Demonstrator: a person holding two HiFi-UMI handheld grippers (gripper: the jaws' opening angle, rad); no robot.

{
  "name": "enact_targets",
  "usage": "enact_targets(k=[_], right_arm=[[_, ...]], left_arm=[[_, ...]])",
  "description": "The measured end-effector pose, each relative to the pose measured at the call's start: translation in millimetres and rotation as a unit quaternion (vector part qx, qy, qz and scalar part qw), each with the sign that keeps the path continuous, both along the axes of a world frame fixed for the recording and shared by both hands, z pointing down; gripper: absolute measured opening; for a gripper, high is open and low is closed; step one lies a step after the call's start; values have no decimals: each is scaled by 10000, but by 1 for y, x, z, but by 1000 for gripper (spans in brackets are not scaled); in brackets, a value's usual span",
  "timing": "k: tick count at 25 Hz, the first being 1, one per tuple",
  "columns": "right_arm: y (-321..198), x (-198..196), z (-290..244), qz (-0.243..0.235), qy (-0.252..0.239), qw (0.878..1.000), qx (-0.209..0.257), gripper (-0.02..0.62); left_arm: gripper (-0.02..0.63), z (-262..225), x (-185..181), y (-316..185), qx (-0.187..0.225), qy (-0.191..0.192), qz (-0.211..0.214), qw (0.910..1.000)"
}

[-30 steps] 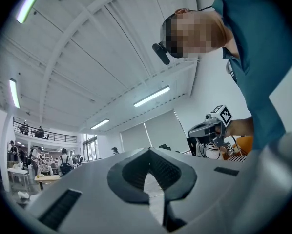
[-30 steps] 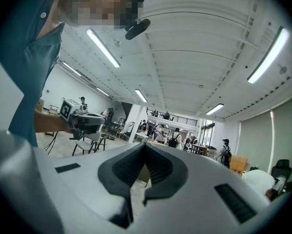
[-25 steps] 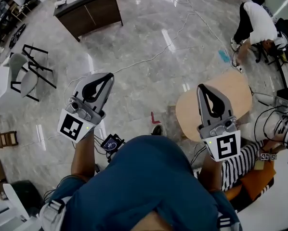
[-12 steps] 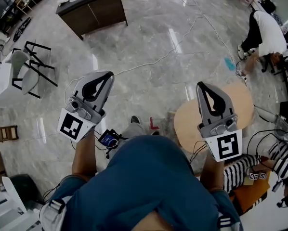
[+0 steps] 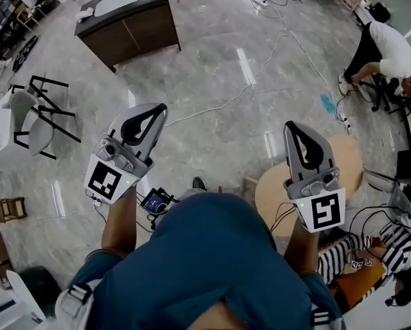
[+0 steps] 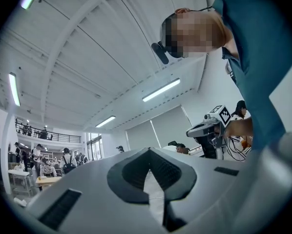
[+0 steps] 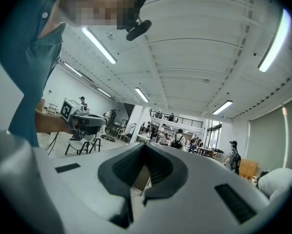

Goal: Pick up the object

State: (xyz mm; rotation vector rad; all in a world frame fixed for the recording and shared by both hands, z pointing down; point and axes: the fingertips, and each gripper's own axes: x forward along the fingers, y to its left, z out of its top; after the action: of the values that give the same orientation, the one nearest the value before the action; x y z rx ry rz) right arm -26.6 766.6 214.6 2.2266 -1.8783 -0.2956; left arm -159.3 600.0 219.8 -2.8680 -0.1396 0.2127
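Jaws together, empty, on left gripper (image 5: pixel 158 108) and right gripper (image 5: pixel 293 126); cube markers (image 5: pixel 104 179) look like black-and-white square codes.

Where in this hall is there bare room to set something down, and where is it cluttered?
The grey floor between the dark cabinet and the round wooden table is bare but for one white cable. The visible tabletop looks bare too. It is crowded at the left by the folding chairs and at the right around the bending person.

Dark cabinet (image 5: pixel 130 26), black-framed chairs (image 5: pixel 42 110), round wooden table (image 5: pixel 346 167) and loose cable (image 5: pixel 260 71) on grey marble floor (image 5: pixel 205 53).
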Motion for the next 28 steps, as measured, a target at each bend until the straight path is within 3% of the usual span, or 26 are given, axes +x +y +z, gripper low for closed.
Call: enact_targets(k=[5, 13, 28], right_arm=[[-53, 19, -7, -6, 327, 9994, 136, 14], [-116, 59, 6, -3, -45, 9999, -125, 14], [-242, 223, 14, -820, -30, 9966, -80, 14]], left_arm=[[3, 2, 20, -49, -61, -20, 125, 9999], [3, 12, 59, -109, -197, -25, 61, 9998], [3, 22, 212, -214, -219, -51, -668, 9975]])
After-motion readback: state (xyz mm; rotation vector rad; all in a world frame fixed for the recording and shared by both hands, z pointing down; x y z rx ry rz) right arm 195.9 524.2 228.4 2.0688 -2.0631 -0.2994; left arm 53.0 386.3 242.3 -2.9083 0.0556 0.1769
